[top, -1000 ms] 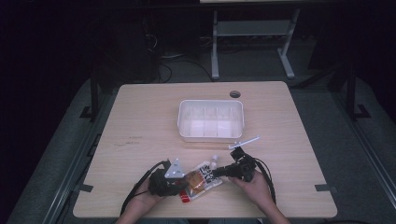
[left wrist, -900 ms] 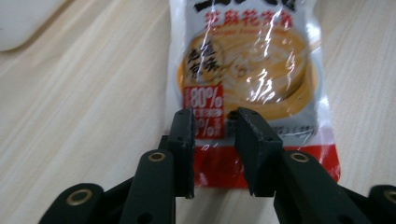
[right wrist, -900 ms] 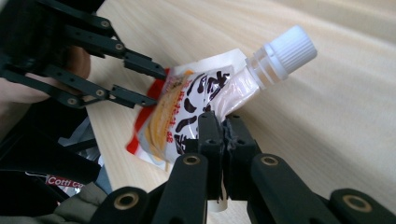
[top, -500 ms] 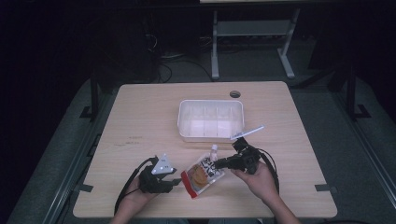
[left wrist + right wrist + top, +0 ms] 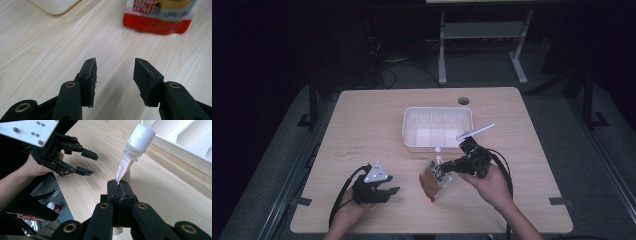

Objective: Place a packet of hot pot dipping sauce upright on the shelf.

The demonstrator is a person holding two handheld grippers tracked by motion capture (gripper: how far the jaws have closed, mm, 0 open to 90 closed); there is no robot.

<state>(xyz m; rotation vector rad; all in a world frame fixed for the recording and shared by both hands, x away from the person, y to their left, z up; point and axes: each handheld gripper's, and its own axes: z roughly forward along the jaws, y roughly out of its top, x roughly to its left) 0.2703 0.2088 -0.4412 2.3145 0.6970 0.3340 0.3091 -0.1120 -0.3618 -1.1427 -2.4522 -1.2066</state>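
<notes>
Pouch [image 5: 435, 176]: spouted snack pack, red-bottomed, white cap [image 5: 140, 135], near the middle of the desk's [image 5: 362, 125] front edge, just in front of the tray [image 5: 412, 131]. Right claw [image 5: 446, 170]: clamped on the pouch's thin top seam just below the spout, jaws pressed together with only film between them. Risk, as judged: the hold is on a narrow strip of film, so the hanging weight could slide or tear it free and drop the pouch; a swing could knock the cap against the tray's wall. Left claw [image 5: 388, 193]: toward the front-left corner, jaws wide apart, holding nothing, low over bare wood, apart from the pouch. Tray: white, ribbed, empty, at desk centre.
</notes>
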